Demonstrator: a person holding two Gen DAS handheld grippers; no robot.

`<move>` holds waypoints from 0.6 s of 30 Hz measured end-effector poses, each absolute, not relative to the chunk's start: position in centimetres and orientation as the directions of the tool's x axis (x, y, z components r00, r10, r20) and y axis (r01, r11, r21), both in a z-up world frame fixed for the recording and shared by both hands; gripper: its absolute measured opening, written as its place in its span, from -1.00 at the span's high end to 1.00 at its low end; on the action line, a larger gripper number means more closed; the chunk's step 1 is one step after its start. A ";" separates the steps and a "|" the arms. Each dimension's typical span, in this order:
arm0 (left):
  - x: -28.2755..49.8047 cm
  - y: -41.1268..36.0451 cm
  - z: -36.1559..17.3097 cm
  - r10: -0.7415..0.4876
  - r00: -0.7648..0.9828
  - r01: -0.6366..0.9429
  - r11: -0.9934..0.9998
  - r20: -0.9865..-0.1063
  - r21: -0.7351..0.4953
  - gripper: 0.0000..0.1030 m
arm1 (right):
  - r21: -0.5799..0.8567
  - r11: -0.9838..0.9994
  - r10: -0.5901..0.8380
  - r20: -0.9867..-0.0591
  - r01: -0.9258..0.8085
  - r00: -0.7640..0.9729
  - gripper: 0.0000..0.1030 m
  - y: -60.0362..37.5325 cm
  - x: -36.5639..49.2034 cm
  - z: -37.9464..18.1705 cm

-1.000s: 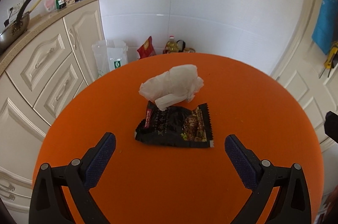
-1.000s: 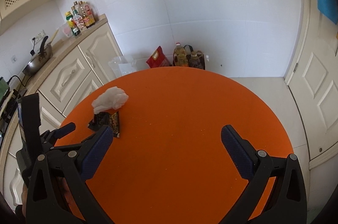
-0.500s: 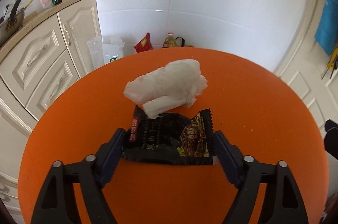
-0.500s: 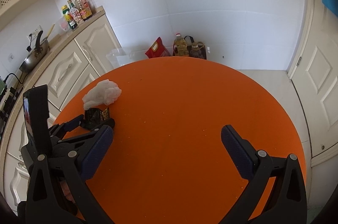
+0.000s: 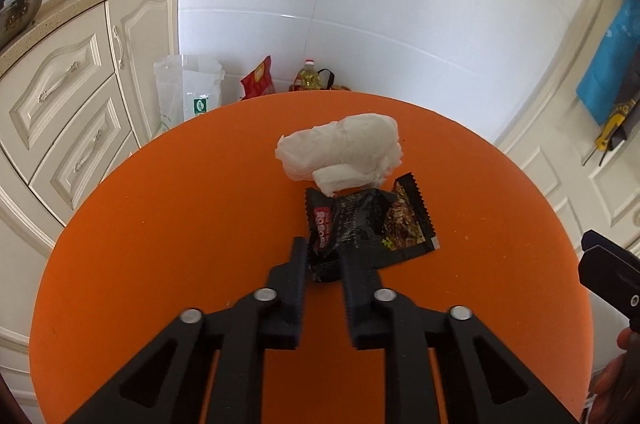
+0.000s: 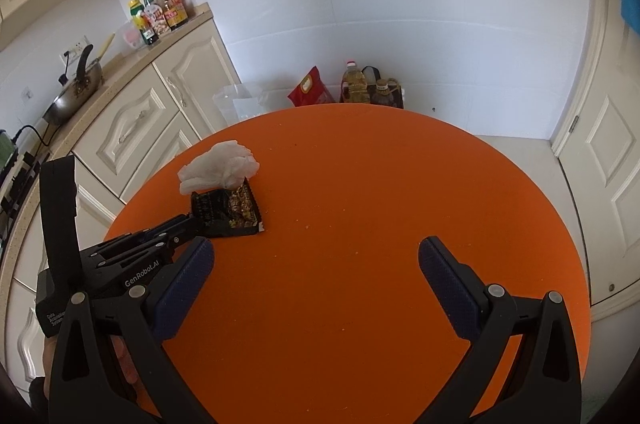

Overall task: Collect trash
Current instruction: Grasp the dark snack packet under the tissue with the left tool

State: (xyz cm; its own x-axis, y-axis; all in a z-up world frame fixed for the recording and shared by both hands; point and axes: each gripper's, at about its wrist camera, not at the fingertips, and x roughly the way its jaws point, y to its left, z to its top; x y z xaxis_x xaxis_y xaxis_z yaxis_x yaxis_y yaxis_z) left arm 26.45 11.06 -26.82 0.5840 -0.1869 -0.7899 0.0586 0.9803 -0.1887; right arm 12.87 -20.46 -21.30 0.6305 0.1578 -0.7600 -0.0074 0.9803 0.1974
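A black snack wrapper (image 5: 372,224) (image 6: 228,212) lies on the round orange table (image 5: 180,224) (image 6: 380,184), and a crumpled white tissue (image 5: 348,152) (image 6: 220,166) rests on its far edge. My left gripper (image 5: 323,258) (image 6: 192,222) points down at the wrapper's near left corner. Its jaws are closing, and the foil bunches up between the pads. My right gripper (image 6: 316,248) hovers open over the bare middle of the table with nothing between its fingers. Part of it shows at the right edge of the left wrist view.
Cream kitchen cabinets (image 5: 60,96) stand left of the table, with bottles and a pan on the counter. On the floor behind the table are a white plastic bag (image 5: 188,92) (image 6: 240,100), a red bag (image 5: 259,78) and oil bottles (image 6: 354,82). A white door (image 6: 600,164) is at the right.
My left gripper moved forward and down to the wrapper, and its jaws went from wide apart to pinching the wrapper's near corner. My right gripper barely shifted and stays open.
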 end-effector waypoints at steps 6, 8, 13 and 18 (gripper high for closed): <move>27.2 9.6 -26.4 -0.152 0.640 0.058 0.987 -0.753 -0.150 -0.84 | 0.195 0.981 0.140 -0.759 0.016 0.635 -1.00 -21.4 13.0 -21.2; 29.0 8.6 -27.2 -0.130 0.628 0.041 0.990 -0.767 -0.134 -0.84 | 0.199 0.980 0.139 -0.759 0.024 0.636 -1.00 -21.9 13.1 -21.4; 32.5 5.2 -29.2 -0.060 0.593 -0.037 0.994 -0.803 -0.102 -0.84 | 0.216 0.976 0.143 -0.757 0.037 0.638 -1.00 -23.1 13.5 -21.7; 35.2 2.9 -30.3 -0.019 0.623 -0.064 0.995 -0.782 -0.074 -0.47 | 0.233 0.972 0.154 -0.761 0.044 0.630 -1.00 -23.9 14.2 -22.5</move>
